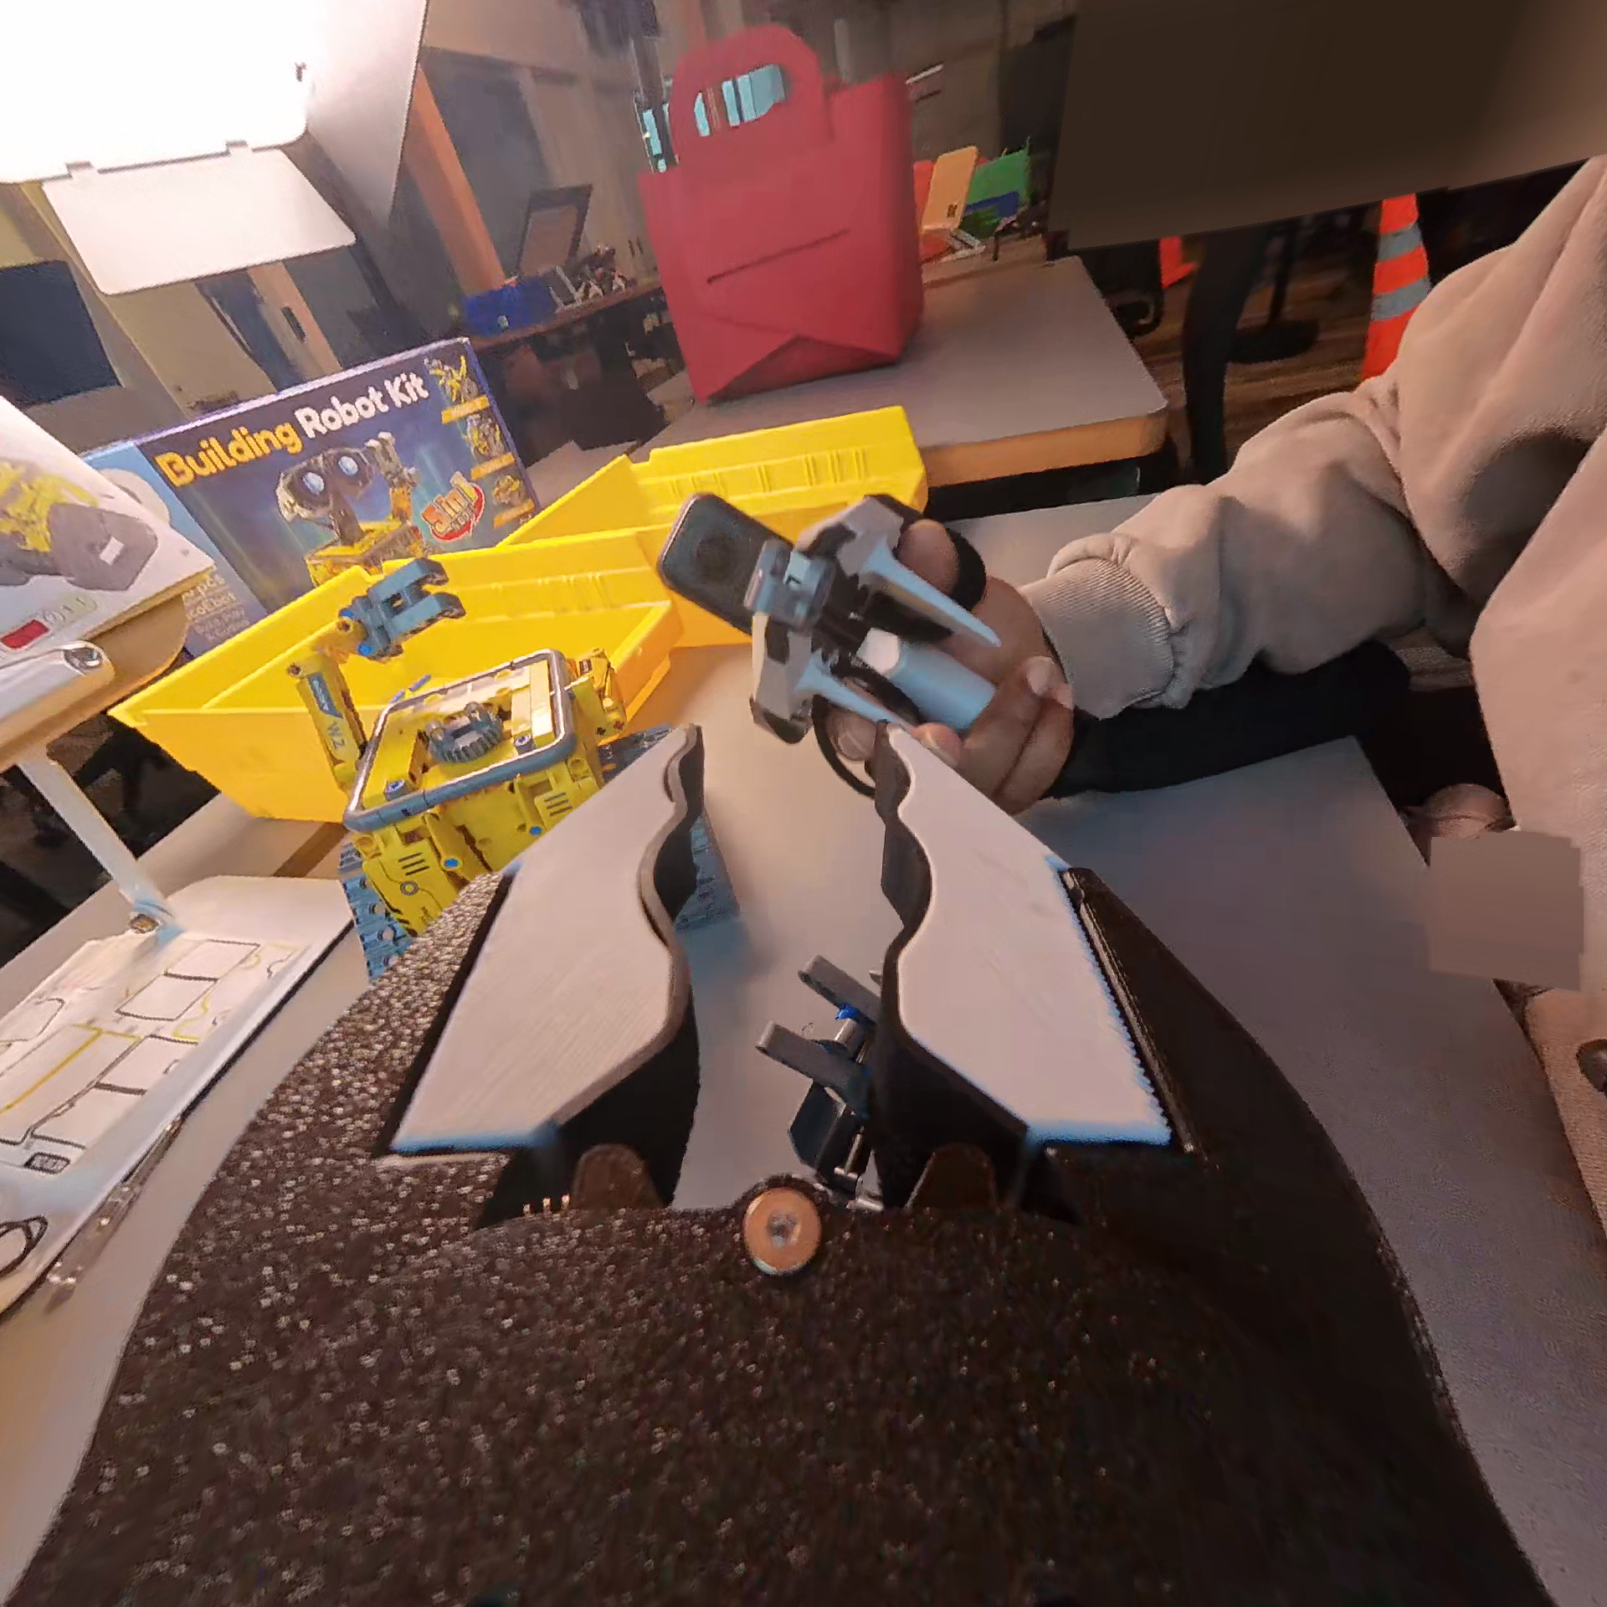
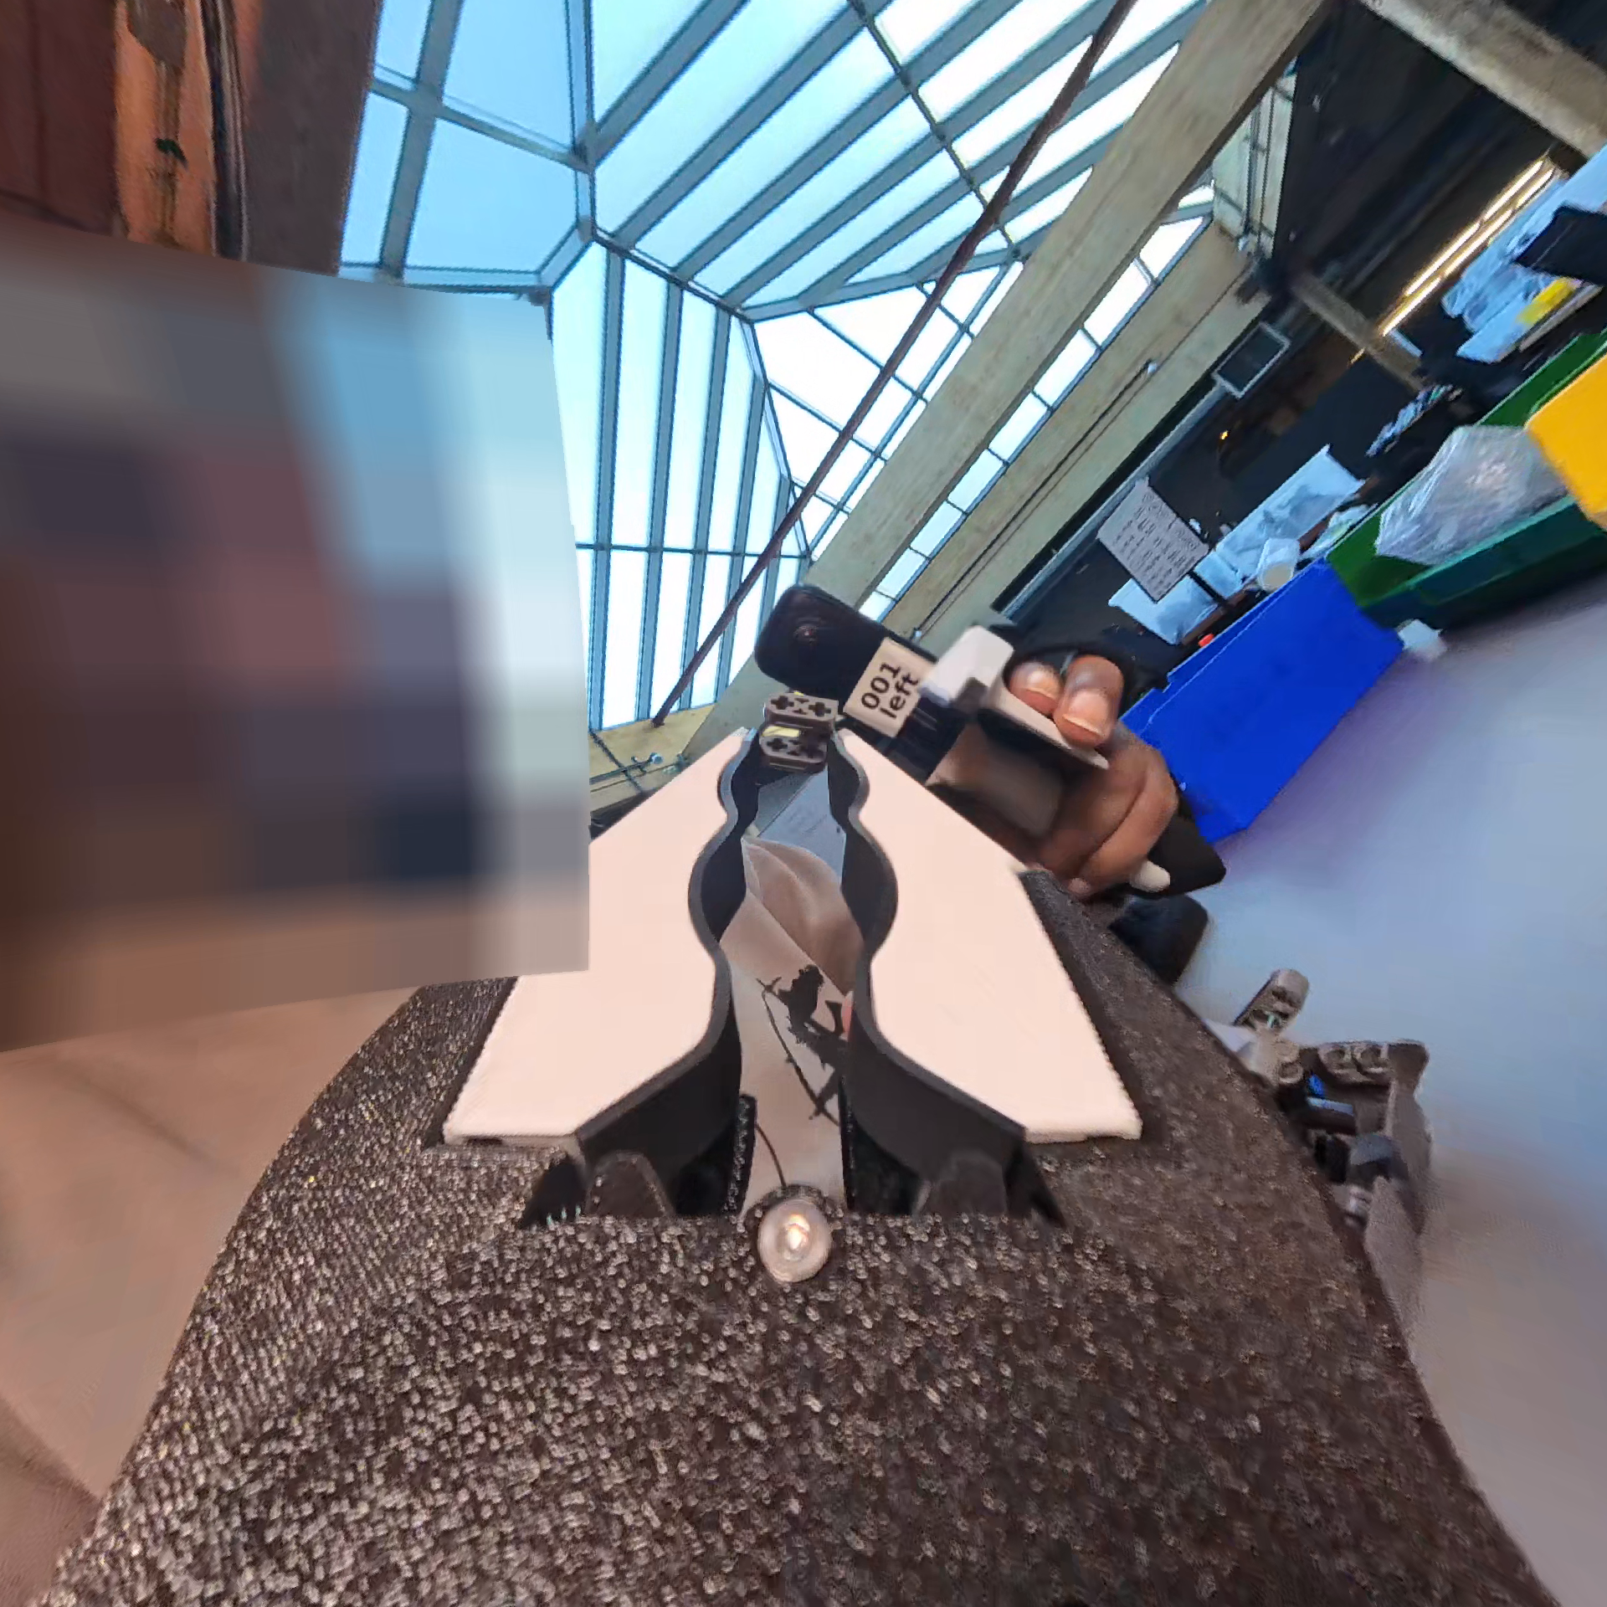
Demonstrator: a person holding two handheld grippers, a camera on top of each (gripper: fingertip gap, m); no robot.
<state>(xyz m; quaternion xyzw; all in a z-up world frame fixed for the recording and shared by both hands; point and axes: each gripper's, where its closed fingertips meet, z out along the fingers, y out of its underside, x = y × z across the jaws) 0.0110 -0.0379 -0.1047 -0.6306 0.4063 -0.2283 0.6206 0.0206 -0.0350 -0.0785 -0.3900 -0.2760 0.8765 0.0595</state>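
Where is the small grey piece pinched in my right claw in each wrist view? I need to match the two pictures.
Right wrist view: top centre, the small grey piece is clamped at the tips of the right claw, against the skylight.
Left wrist view: the piece cannot be made out; the right claw shows above centre, held in a hand.
Shared landmark: the grey table, on the right side in both views.

The left tool [image 1: 787,748] covers the lower body of the yellow brick robot [image 1: 470,774]. The instruction sheet [image 1: 113,1043] runs off the left edge. Dark small parts [image 2: 1339,1104] beside the right tool [image 2: 790,748] are too blurred to identify.
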